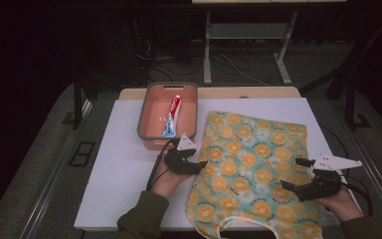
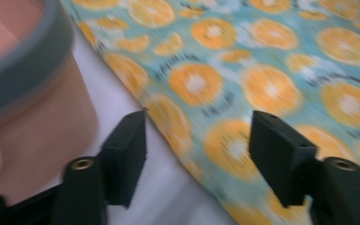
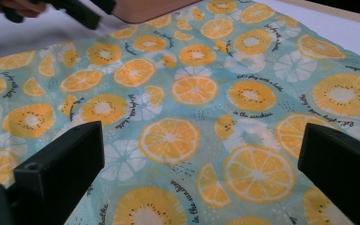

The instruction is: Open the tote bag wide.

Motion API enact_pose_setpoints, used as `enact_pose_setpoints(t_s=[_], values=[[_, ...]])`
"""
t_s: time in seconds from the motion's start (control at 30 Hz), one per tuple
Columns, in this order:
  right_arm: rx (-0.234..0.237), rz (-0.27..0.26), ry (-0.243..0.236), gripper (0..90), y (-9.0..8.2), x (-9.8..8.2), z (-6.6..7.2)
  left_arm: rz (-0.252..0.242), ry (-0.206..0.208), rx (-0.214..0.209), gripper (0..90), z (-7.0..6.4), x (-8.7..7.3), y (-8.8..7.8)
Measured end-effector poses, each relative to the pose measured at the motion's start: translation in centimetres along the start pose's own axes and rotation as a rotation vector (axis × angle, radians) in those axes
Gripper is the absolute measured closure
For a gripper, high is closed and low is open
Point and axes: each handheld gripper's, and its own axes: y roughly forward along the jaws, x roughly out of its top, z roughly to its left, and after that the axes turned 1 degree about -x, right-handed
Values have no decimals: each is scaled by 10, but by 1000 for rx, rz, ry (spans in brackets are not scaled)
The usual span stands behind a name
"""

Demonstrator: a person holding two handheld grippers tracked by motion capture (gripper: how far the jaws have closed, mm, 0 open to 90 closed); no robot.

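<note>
- Sitting at the upper left of the high view, a salmon-pink plastic bin with a grey rim rests on the white foam-board surface; a red, white and blue toothpaste tube lies lengthwise inside it.
- Just below the bin's lower right corner, left of centre, the left gripper is held in a hand with an olive-green sleeve; its fingers stand partly apart with nothing between them, one over the bare surface and the other over the bag's edge.
- Filling the centre and right of the high view, a flat teal fabric tote bag printed with orange slices lies on the surface, its upper left corner just beside the bin and its pale handle at the bottom edge.
- At the lower right, the right gripper is held low over the bag's right edge; its fingers stand wide apart, gripping nothing, with the printed cloth showing between them.
</note>
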Motion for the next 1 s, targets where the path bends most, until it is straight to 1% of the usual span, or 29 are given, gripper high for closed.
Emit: enact_pose_setpoints(t_s=[0.07,0.13,0.2,0.27,0.3,0.37,0.43,0.47,0.5,0.53,0.57,0.6,0.63,0.67,0.7,0.8,0.9,0.93,1.0], values=[[0,0,-1,4,0,0,0,-5,-8,-17,328,-7,-8,-8],[0,0,0,4,0,0,0,5,-19,-42,320,-14,-16,-13],[-1,1,0,4,0,0,0,14,-30,-59,320,-20,-24,-17],[-3,1,0,4,0,0,1,36,-25,-66,337,-26,-30,-18],[-3,1,0,4,0,0,1,42,-30,-68,337,-29,-33,-18],[-3,0,-1,4,0,0,1,60,-37,-92,369,-32,-37,-16],[-4,2,-2,4,0,0,1,87,-30,-104,461,-34,-39,-12],[-4,2,-2,4,0,0,1,97,-29,-106,461,-35,-39,-10],[-5,2,-2,4,0,0,1,100,-13,-87,501,-37,-39,-9],[-6,2,-2,4,0,0,1,103,-3,-77,632,-37,-39,-9],[-6,2,-1,4,0,0,1,104,2,-72,693,-37,-38,-9],[-6,2,-1,4,0,0,1,102,11,-71,781,-37,-39,-9],[-6,2,-1,4,0,0,1,104,24,-74,849,-36,-39,-9],[-6,2,-1,4,0,0,1,106,26,-94,849,-36,-39,-9],[-5,3,1,4,1,0,0,109,37,-96,882,-36,-38,-9],[-5,1,0,4,0,0,1,114,59,-91,894,-35,-33,-8],[-6,0,1,4,0,0,1,93,72,-66,895,-29,-25,-5],[-7,0,2,4,0,0,0,87,79,-53,895,-25,-21,-4],[-10,-1,4,4,0,0,1,75,78,-36,895,-17,-13,2]])
